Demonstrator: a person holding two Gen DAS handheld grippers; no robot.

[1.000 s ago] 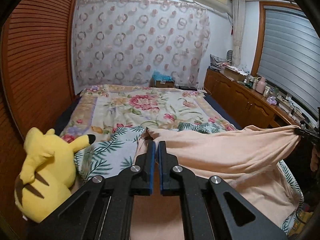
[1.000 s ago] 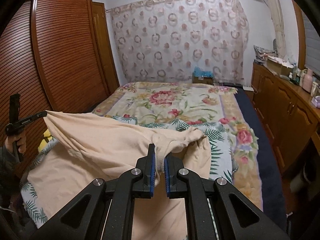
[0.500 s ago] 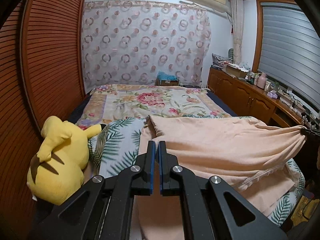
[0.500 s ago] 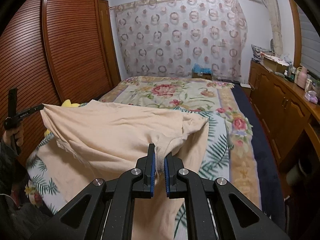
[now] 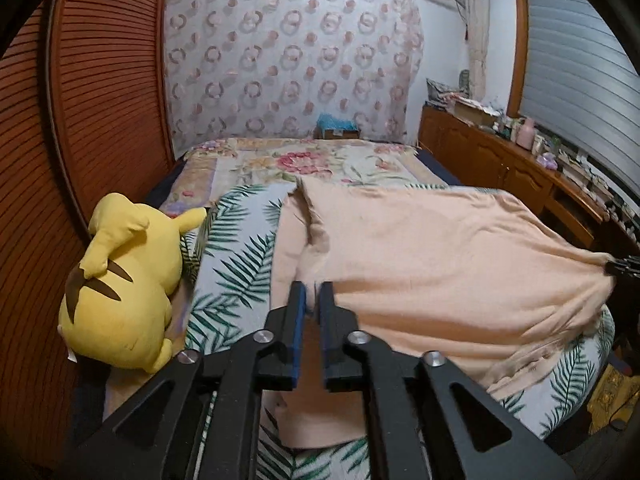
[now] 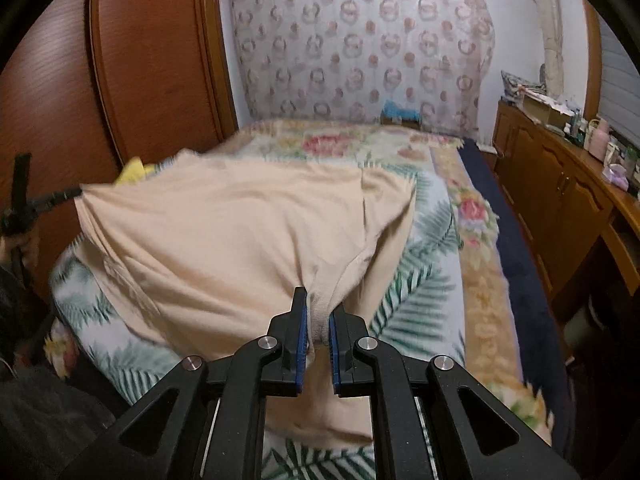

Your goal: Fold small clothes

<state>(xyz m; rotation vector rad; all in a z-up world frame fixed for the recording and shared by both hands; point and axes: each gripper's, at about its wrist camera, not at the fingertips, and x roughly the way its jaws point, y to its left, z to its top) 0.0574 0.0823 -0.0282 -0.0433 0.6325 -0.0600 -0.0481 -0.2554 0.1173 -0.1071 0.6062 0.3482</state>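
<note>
- Right now a peach garment (image 5: 440, 248) lies spread over the near end of the bed (image 5: 240, 264), on the palm-leaf sheet, with one layer folded back over itself toward the near edge.
- Beside the garment, on its left in the left wrist view, a yellow plush toy (image 5: 124, 284) lies on the bed against the brown slatted wardrobe (image 5: 80, 100).
- Beyond the garment the bed carries a floral blanket (image 5: 312, 160), and past that hangs a curtain with ring patterns (image 5: 292, 60).
- To the right of the garment, along the wall, stands a wooden cabinet (image 6: 560, 184) with small items on top; what they are is too small to tell.
- At the garment's near left corner, the left gripper (image 5: 314, 294) has its jaws parted by a narrow gap; they have just been opening. Cloth sits between the blue pads (image 5: 299, 320), but whether they press on it I cannot tell.
- At the garment's near right corner, the right gripper (image 6: 318, 308) likewise shows a narrow gap, having just been opening, with a bunched fold of cloth between its pads; the fold appears loose against them.
- Seen from the right wrist view, the garment's left corner is drawn out toward the left gripper, with a hand (image 6: 16, 240) on its handle.
</note>
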